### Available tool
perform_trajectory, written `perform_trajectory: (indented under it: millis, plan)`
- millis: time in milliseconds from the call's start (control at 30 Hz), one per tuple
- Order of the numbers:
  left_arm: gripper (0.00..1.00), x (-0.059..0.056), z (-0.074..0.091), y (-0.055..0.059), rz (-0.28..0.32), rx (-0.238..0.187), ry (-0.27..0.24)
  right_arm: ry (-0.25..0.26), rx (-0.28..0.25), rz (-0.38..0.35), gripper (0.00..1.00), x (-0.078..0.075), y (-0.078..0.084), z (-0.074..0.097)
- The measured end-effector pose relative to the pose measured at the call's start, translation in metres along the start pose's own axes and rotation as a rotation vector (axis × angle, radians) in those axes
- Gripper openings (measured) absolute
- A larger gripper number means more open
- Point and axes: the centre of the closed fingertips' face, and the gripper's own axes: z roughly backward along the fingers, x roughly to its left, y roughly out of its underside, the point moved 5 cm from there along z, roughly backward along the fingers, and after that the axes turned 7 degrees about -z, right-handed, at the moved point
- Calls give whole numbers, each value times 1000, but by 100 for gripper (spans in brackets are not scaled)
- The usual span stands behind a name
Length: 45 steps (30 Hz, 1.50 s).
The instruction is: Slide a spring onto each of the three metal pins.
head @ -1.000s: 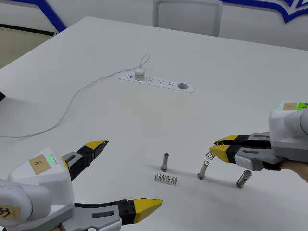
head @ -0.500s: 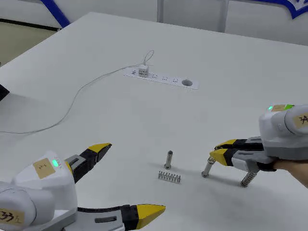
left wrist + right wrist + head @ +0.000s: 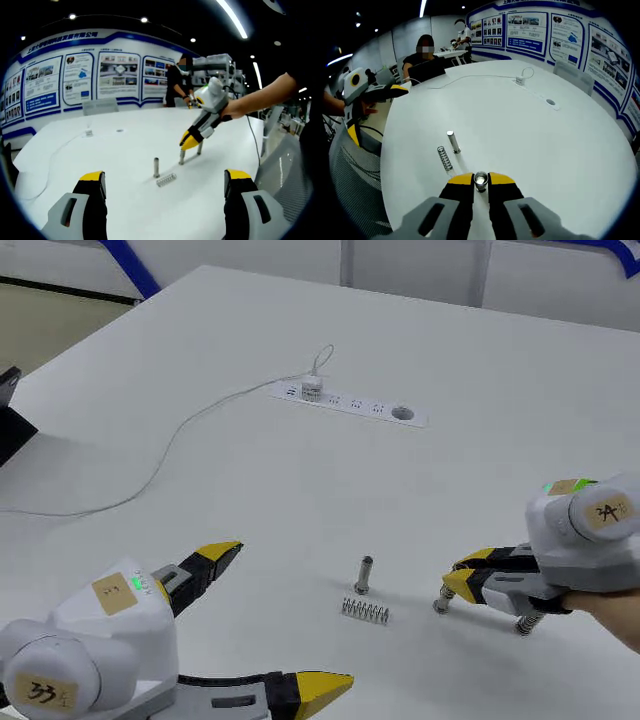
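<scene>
Spring (image 3: 365, 612) lies loose beside a bare pin (image 3: 364, 575), lower centre; right tool (image 3: 460, 573) pinches a second spring (image 3: 441, 602), apparently being fitted; third pin (image 3: 526, 622), lower right, seems fitted; left tool (image 3: 288, 615) spread.

White table (image 3: 250, 490), pwr strip (image 3: 350, 405) w/ plug (image 3: 312, 390) & cable (image 3: 180, 435), bare upright pin (image 3: 364, 575), loose spring (image 3: 365, 612) beside it

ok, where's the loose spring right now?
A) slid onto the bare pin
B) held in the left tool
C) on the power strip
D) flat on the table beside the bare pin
D: the loose spring lies on its side on the table, beside the upright bare pin.
</scene>
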Motion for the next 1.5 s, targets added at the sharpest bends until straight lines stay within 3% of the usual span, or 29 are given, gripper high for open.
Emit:
perform_trajectory:
  millis: [400, 667, 900, 1000, 1200, 1400, 1500]
  plan:
    - [100, 1, 1, 2, 11, 9, -2, 7, 40, 7, 11, -1, 11, -12]
    - [100, -3, -1, 3, -2, 20, 22, 9, 41, -6, 11, -1, 15, -15]
    - [100, -1, 0, 4, 8, 21, 13, -4, 30, 5, 12, -1, 15, -14]
    - [100, -1, 0, 4, 7, 22, 12, -24, -17, -23, 18, -1, 10, -10]
    - [100, -2, 0, 5, 6, 23, 20, -7, -204, -42, 20, -10, -19, 19]
    - [100, -3, 0, 4, 3, 20, 22, 15, -282, -104, 20, -24, -26, 42]
    - [100, -3, 0, 4, 5, 22, 22, 8, -299, -88, 20, -19, -29, 46]
